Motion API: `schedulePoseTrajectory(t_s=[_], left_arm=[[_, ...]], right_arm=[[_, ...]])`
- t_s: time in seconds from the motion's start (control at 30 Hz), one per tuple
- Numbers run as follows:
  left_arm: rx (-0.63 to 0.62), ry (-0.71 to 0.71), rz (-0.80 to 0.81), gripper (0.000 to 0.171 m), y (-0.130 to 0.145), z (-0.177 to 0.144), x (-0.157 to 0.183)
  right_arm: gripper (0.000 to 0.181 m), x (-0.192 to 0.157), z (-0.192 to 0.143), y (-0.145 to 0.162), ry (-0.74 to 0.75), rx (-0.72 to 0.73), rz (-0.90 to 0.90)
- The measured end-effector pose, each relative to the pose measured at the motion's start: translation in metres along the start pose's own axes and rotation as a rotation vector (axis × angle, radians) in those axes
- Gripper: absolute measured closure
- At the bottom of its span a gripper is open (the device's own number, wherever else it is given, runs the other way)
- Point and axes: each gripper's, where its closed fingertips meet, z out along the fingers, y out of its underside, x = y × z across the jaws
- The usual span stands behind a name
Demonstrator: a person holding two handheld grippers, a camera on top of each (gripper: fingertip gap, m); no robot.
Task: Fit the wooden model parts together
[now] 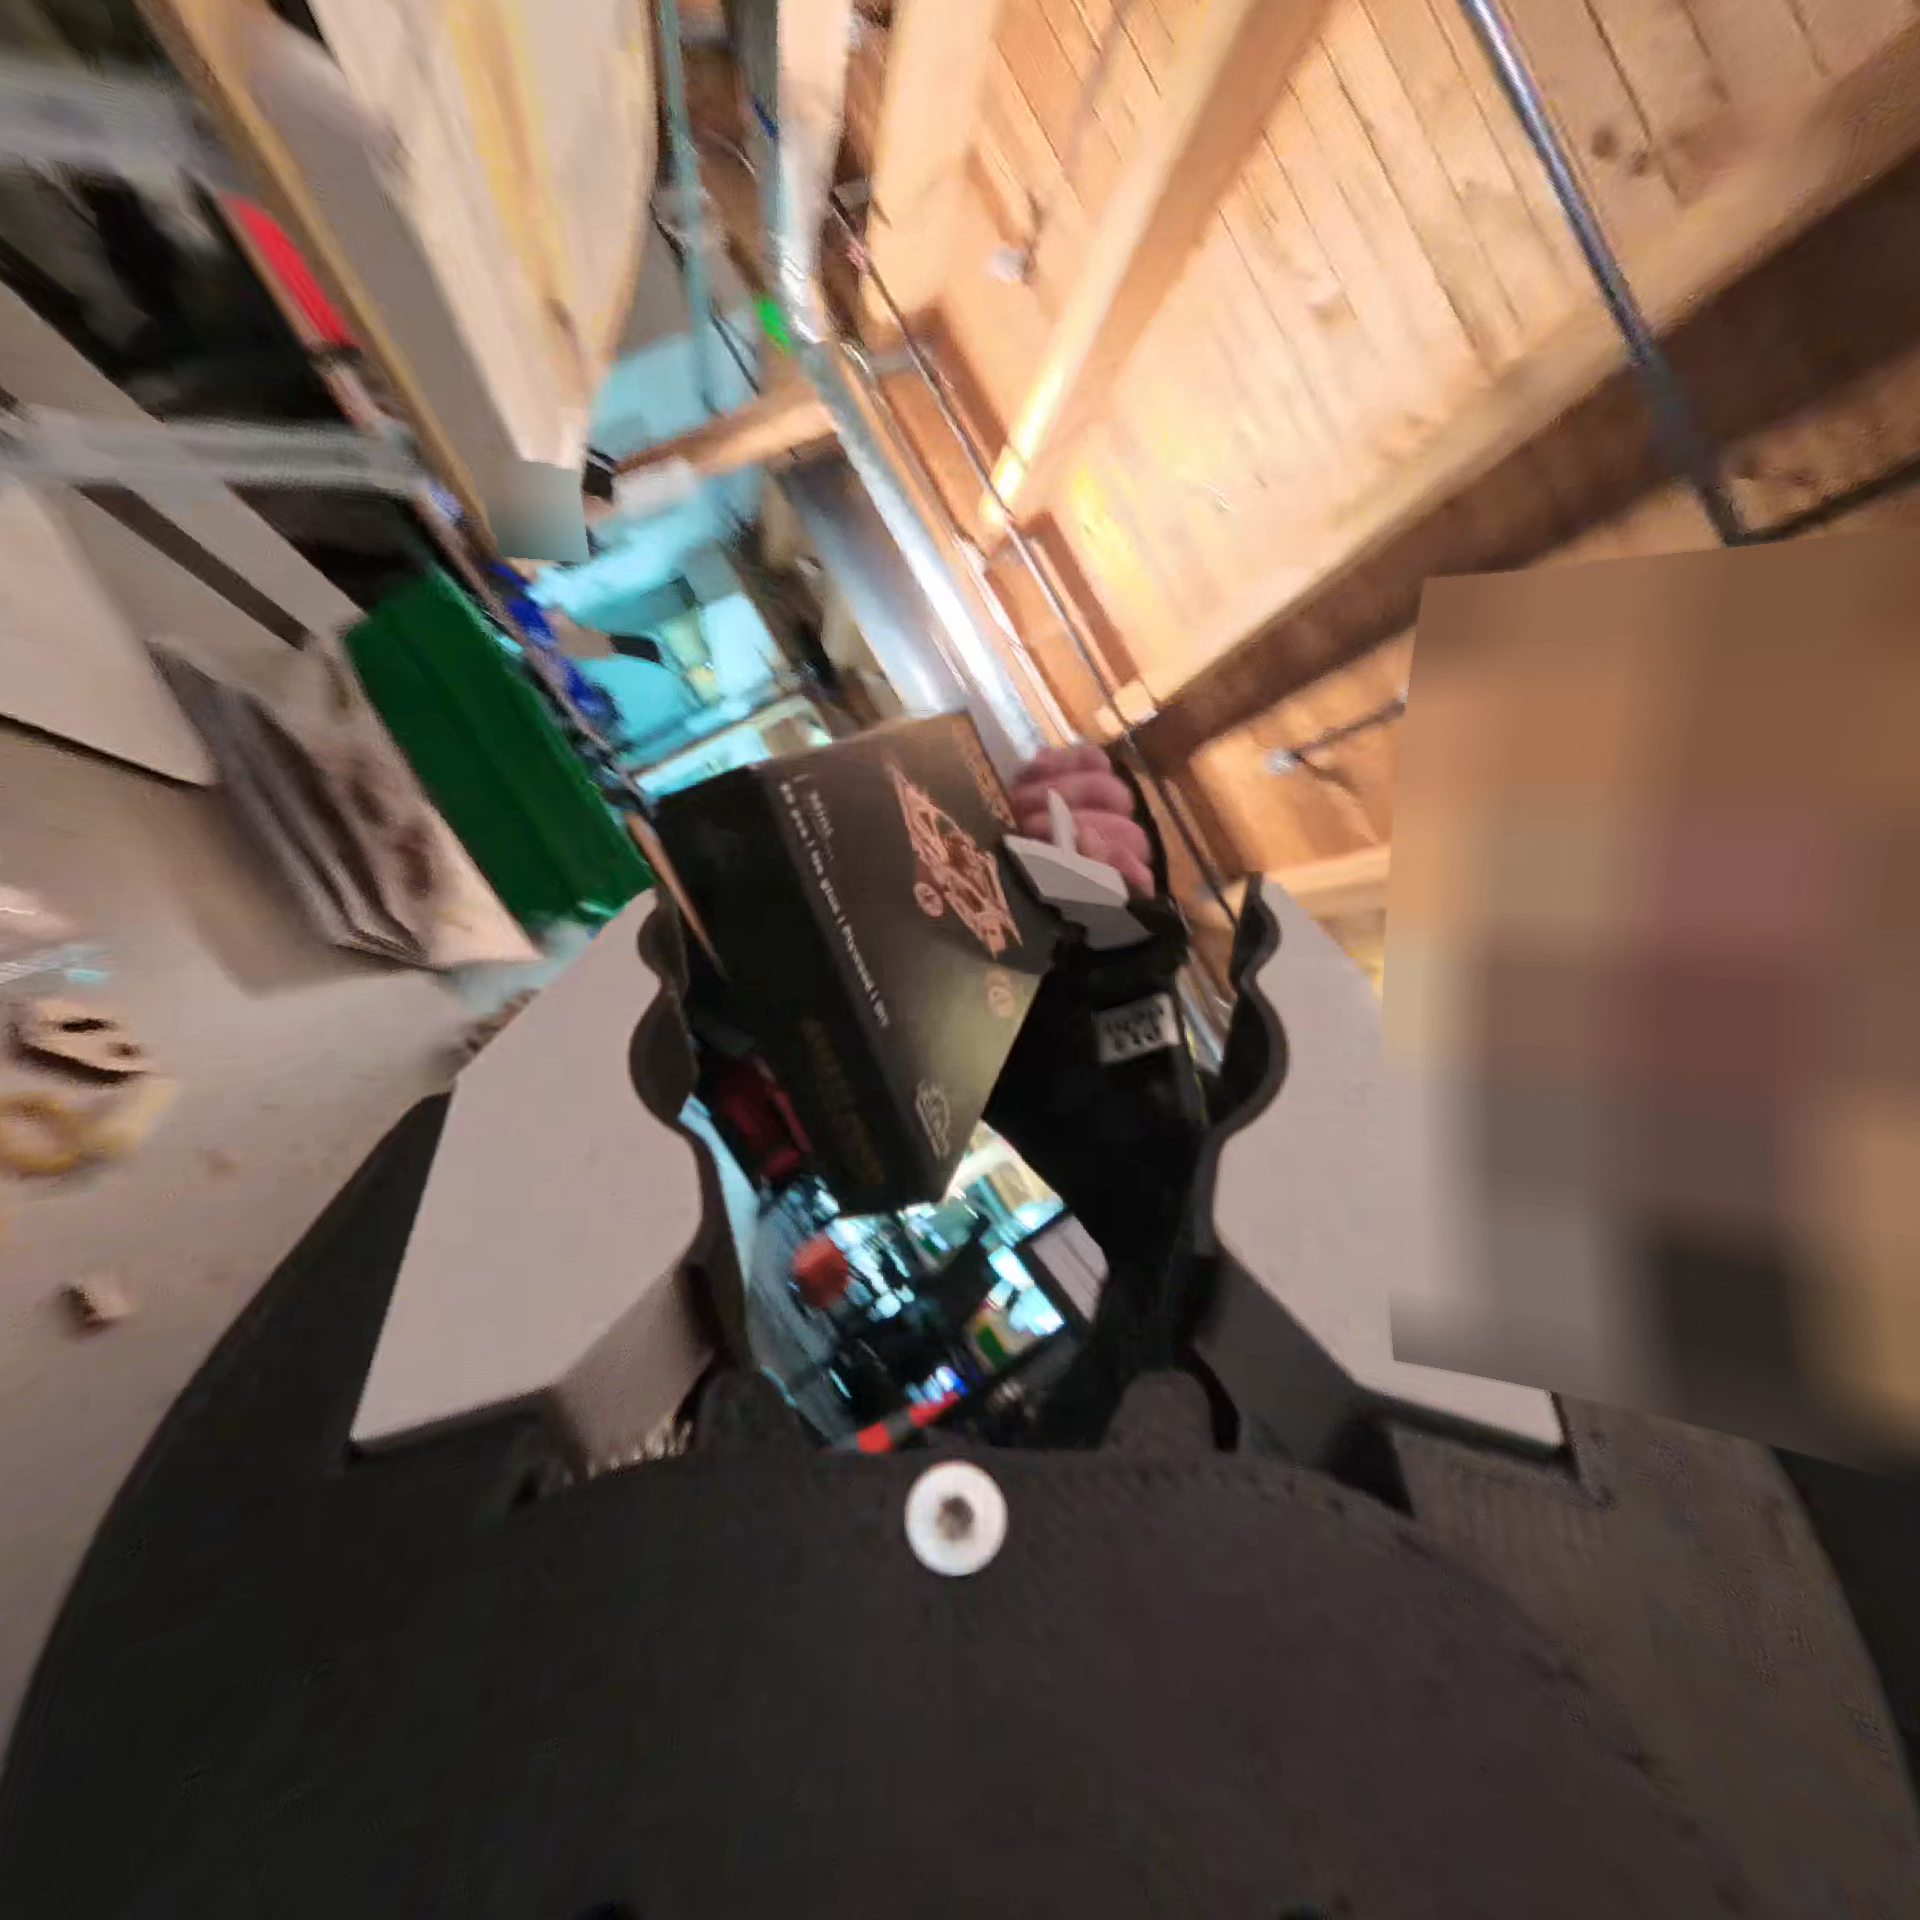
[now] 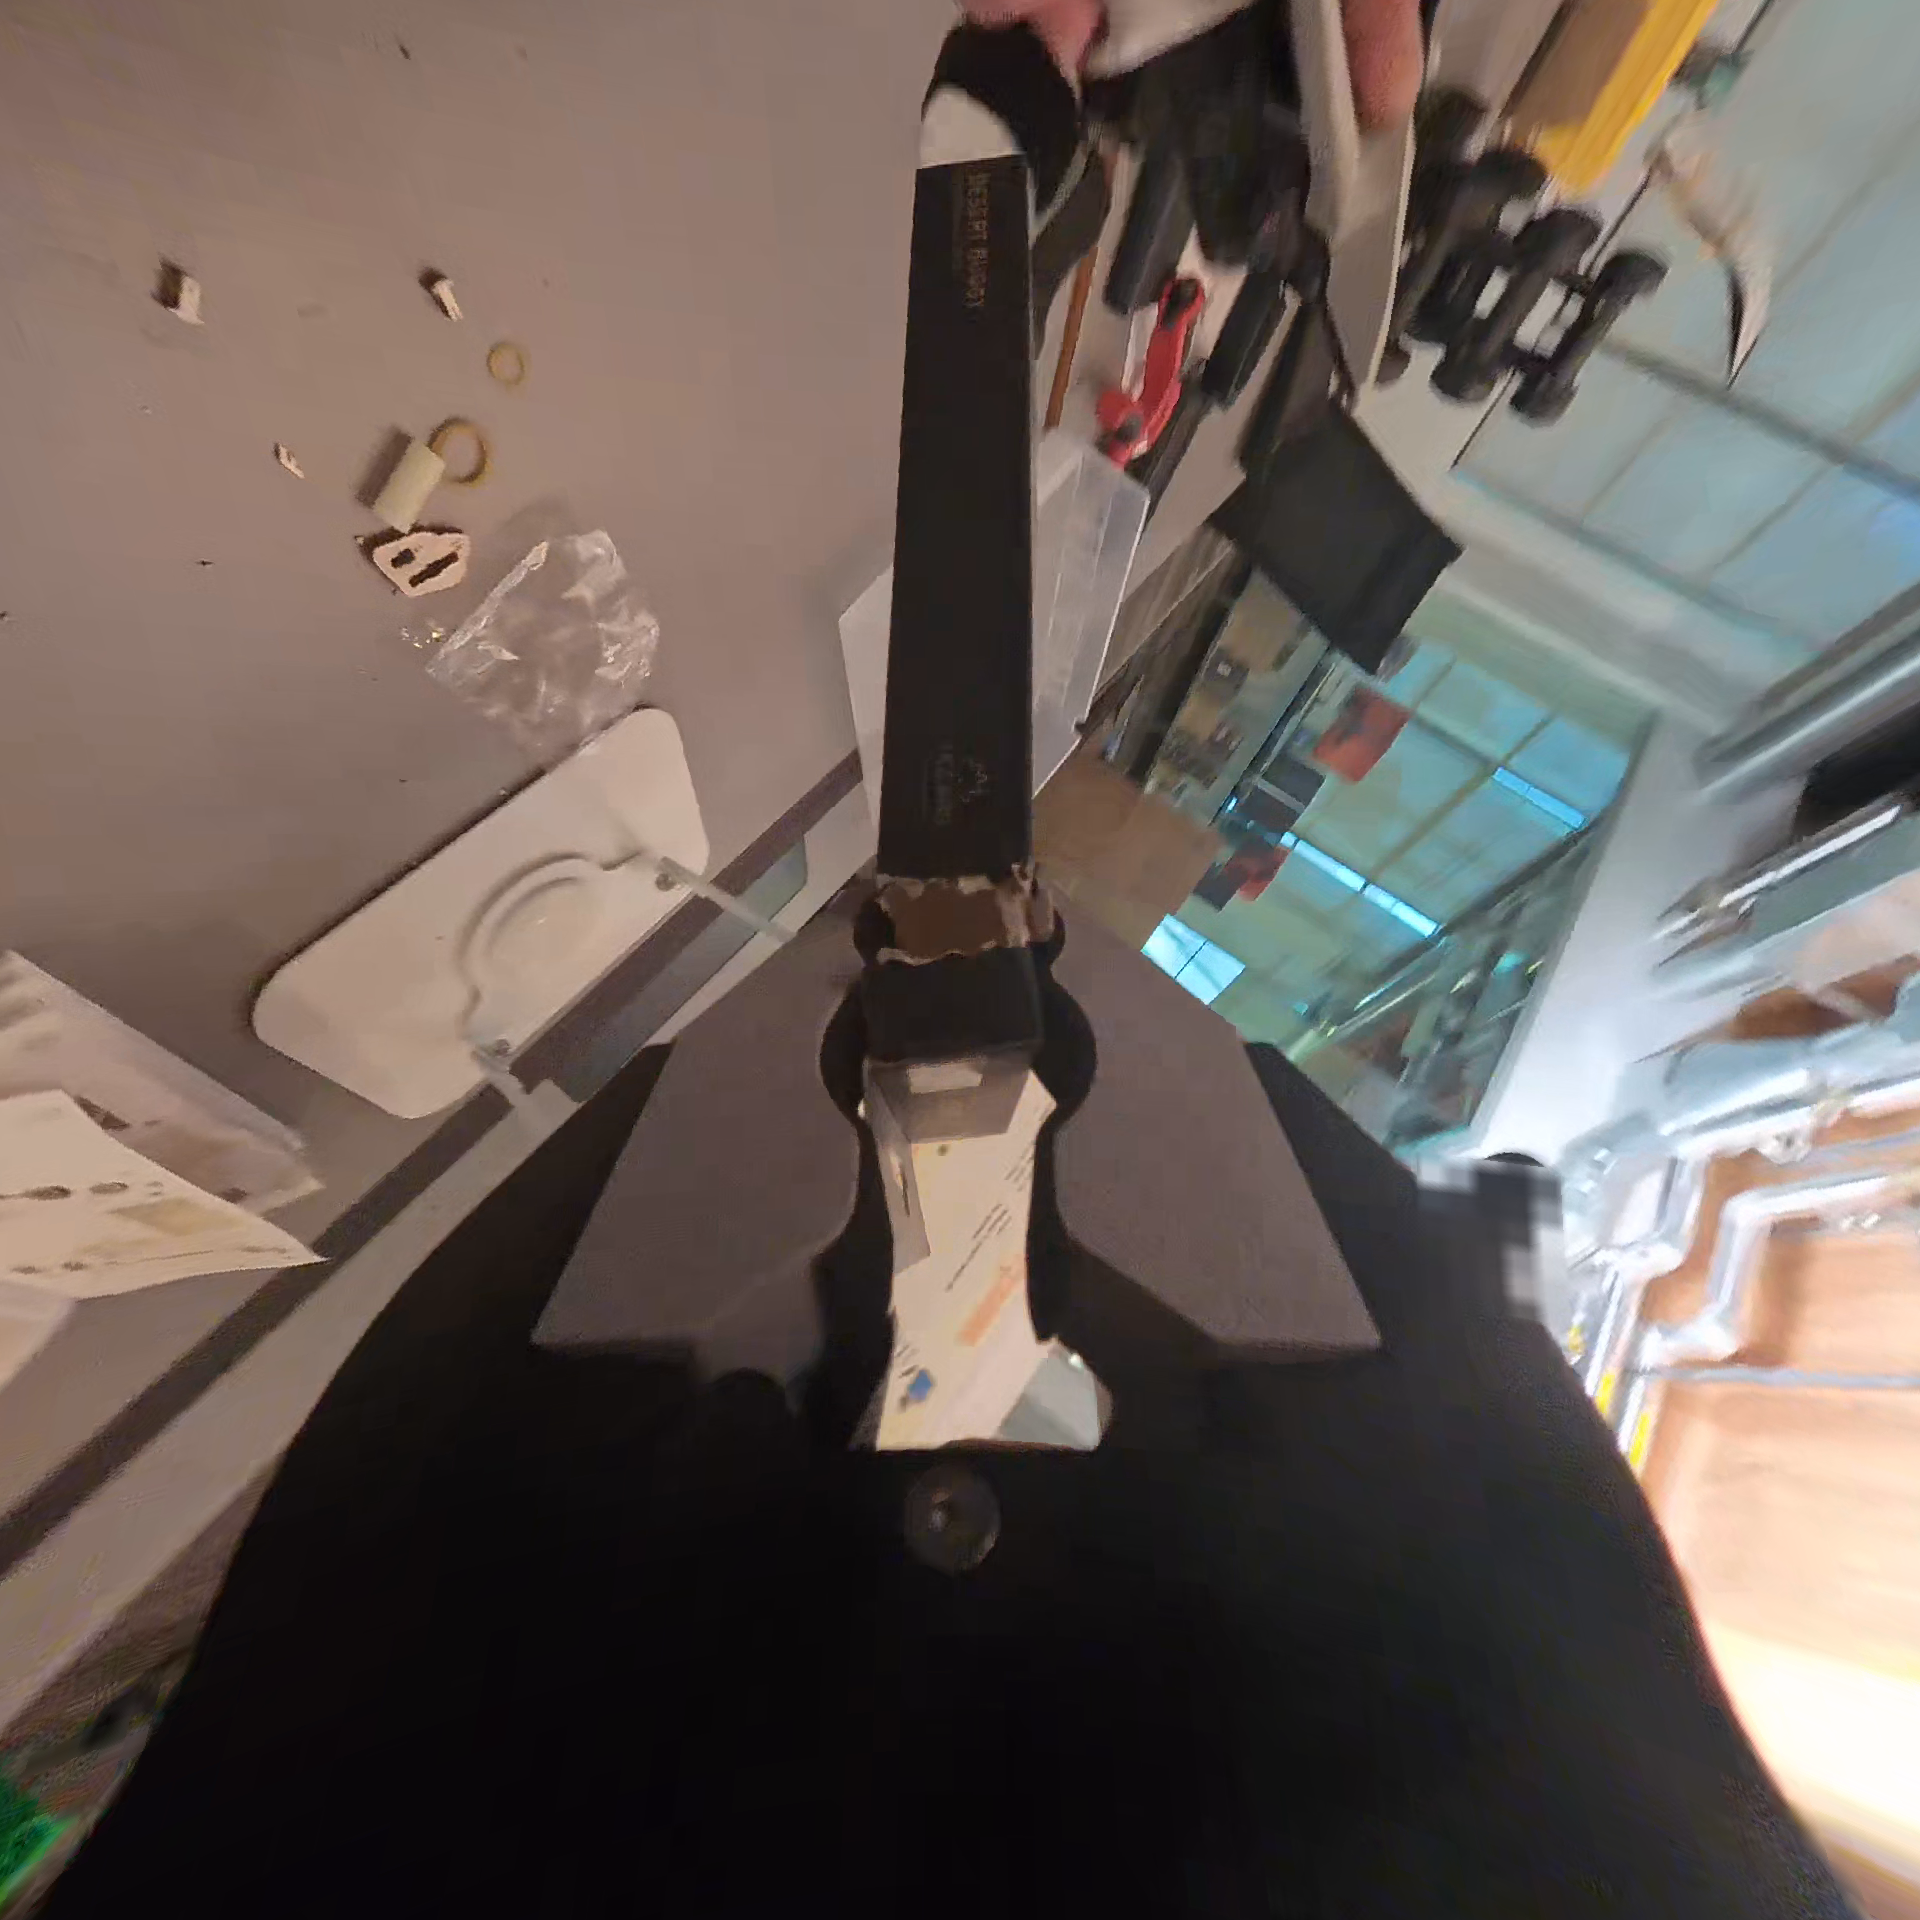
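Two claws aloft: right claw [image 2: 951,997] pinching black box [image 2: 961,582] endwise, likely to open it; left claw [image 1: 951,997] spread, empty.

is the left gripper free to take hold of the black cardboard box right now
Probably yes. The left gripper is open and empty, and the black cardboard box hangs in the air just past its fingertips, held at one end by the right gripper. Nothing sits between them.

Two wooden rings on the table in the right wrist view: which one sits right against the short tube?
The lower ring, touching the pale tube. The other ring lies apart, farther up the table.
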Motion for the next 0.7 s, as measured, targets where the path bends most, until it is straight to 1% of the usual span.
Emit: schedulePoseTrajectory(t_s=[0.03,0.07,0.1,0.13,0.17,0.2,0.23,0.3,0.33,0.37,0.43,0.47,0.53,0.57,0.6,0.67,0.7], left_arm=[[-0.034,0.020,-0.007,0.072,0.011,0.005,0.000],[-0.050,0.006,0.019,0.080,0.019,0.009,-0.003],[-0.038,0.014,0.048,0.101,0.022,0.010,-0.005],[-0.010,0.087,0.063,0.135,0.022,0.010,0.002],[0.030,0.130,0.051,0.141,0.021,0.010,0.005],[0.045,0.131,0.049,0.144,0.023,0.010,0.003],[0.046,0.119,0.082,0.147,0.027,0.010,0.001],[0.079,0.097,0.188,0.150,0.032,0.010,0.005],[0.125,0.099,0.223,0.151,0.029,0.007,0.008],[0.165,0.090,0.268,0.153,0.026,0.003,0.011],[0.198,0.063,0.357,0.155,0.027,-0.001,0.015],[0.209,0.043,0.400,0.155,0.025,-0.003,0.015],[0.233,0.055,0.469,0.154,0.026,-0.009,0.023],[0.258,0.058,0.484,0.154,0.023,-0.012,0.027],[0.253,0.069,0.522,0.154,0.025,-0.012,0.032],[0.235,0.038,0.593,0.156,0.029,-0.011,0.035],[0.235,0.061,0.607,0.156,0.030,-0.010,0.040]], right_arm=[[0.162,0.002,-0.002,-0.005,0.001,0.018,-0.031],[0.162,0.002,-0.004,-0.010,-0.006,0.033,-0.050],[0.162,0.002,-0.006,-0.016,-0.015,0.052,-0.057],[0.161,0.005,-0.008,-0.021,-0.014,0.068,-0.059],[0.161,0.009,-0.010,-0.026,-0.016,0.079,-0.055],[0.160,0.009,-0.010,-0.027,-0.036,0.071,-0.050],[0.158,0.011,-0.009,-0.027,-0.044,0.075,-0.040],[0.144,0.007,-0.005,-0.023,-0.105,0.071,0.035],[0.129,0.006,-0.002,-0.015,-0.140,0.039,0.120],[0.118,0.005,-0.002,-0.007,-0.182,0.016,0.222],[0.100,0.002,-0.008,-0.005,-0.279,0.047,0.481],[0.104,0.003,-0.013,-0.005,-0.332,0.066,0.655],[0.097,0.013,-0.021,-0.004,-0.439,0.121,1.014],[0.096,0.020,-0.020,0.003,-0.436,0.129,1.178],[0.102,0.023,-0.020,0.006,-0.466,0.155,1.328],[0.095,0.023,-0.015,0.006,-0.527,0.197,1.545],[0.093,0.022,-0.012,0.006,-0.553,0.209,1.626]])
